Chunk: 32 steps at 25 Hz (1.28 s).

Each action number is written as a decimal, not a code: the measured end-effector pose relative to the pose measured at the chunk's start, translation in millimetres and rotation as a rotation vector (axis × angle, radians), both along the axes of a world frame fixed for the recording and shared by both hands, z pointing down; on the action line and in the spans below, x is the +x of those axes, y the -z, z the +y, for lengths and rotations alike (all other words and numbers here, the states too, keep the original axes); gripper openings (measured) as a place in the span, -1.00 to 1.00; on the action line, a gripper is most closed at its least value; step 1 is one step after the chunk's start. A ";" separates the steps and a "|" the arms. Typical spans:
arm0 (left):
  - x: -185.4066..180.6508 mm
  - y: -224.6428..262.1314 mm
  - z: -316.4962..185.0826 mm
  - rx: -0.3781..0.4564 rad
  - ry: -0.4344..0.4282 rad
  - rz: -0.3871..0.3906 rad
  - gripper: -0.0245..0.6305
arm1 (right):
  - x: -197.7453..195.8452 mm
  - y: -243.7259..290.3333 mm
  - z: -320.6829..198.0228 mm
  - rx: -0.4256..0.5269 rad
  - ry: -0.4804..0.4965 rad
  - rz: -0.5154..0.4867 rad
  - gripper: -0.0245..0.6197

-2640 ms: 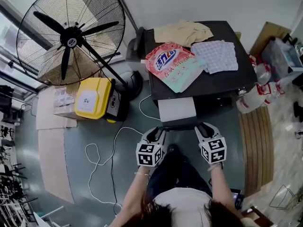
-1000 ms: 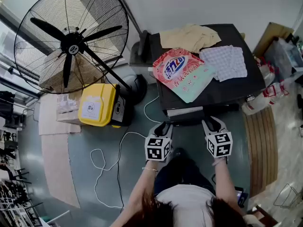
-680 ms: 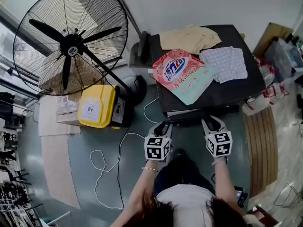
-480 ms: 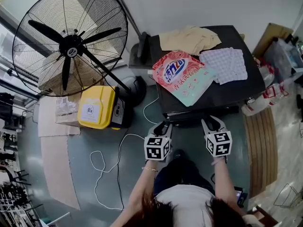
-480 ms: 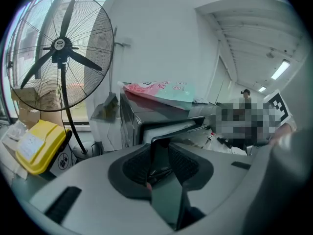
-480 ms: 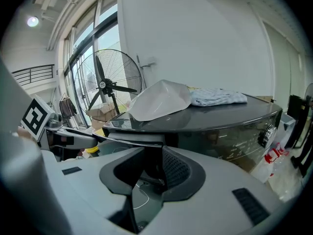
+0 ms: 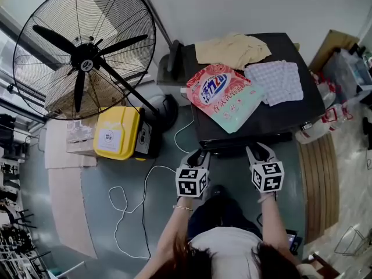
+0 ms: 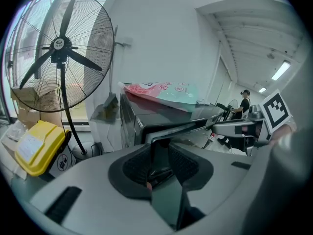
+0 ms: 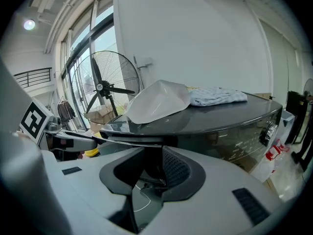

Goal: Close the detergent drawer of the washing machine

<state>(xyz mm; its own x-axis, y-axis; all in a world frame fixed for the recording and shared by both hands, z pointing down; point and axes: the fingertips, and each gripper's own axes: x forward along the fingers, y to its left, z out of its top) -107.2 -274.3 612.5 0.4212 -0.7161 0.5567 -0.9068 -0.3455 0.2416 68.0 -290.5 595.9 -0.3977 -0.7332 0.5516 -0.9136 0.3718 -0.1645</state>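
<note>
The dark washing machine [image 7: 273, 118] stands in front of me, seen from above. Its detergent drawer [image 7: 224, 144] sits pushed in, level with the front edge; no white tray shows. My left gripper [image 7: 199, 154] is at the drawer's left end, its jaws apart. In the left gripper view the drawer's front lip [image 8: 176, 129] crosses just beyond the left gripper [image 8: 161, 153]. My right gripper [image 7: 258, 149] is open at the front edge further right, and the right gripper [image 9: 154, 163] has the machine's rim [image 9: 132, 140] right ahead. Neither gripper holds anything.
On the machine's top lie a detergent bag [image 7: 224, 95], a beige cloth [image 7: 232, 48] and a checked cloth [image 7: 279, 80]. A big standing fan [image 7: 84, 51] and a yellow box [image 7: 113, 133] are to the left. A white cable [image 7: 125, 196] loops on the floor. Bottles [image 7: 311, 129] stand at the right.
The white drawer, standing well out at first, has slid into the machine: a thin strip a second ago, flush now. Both grippers followed it toward the machine, then stayed nearly still.
</note>
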 end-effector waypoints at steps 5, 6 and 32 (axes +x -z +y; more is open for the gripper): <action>-0.3 -0.1 -7.3 0.002 0.005 0.001 -0.55 | 0.0 0.1 -7.4 0.002 -0.007 0.000 -0.51; -0.4 0.1 -8.2 0.002 0.006 0.001 -0.55 | -0.1 0.3 -8.4 0.001 -0.006 0.000 -0.51; -2.5 -0.7 -16.9 -0.004 0.024 -0.009 -0.54 | -2.5 -2.0 -16.3 0.011 -0.017 -0.022 -0.50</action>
<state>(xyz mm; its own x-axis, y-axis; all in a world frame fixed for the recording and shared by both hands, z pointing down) -109.7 -291.2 613.2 0.3992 -0.7238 0.5628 -0.9168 -0.3229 0.2350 65.5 -306.8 597.9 -0.3970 -0.7458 0.5350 -0.9160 0.3583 -0.1803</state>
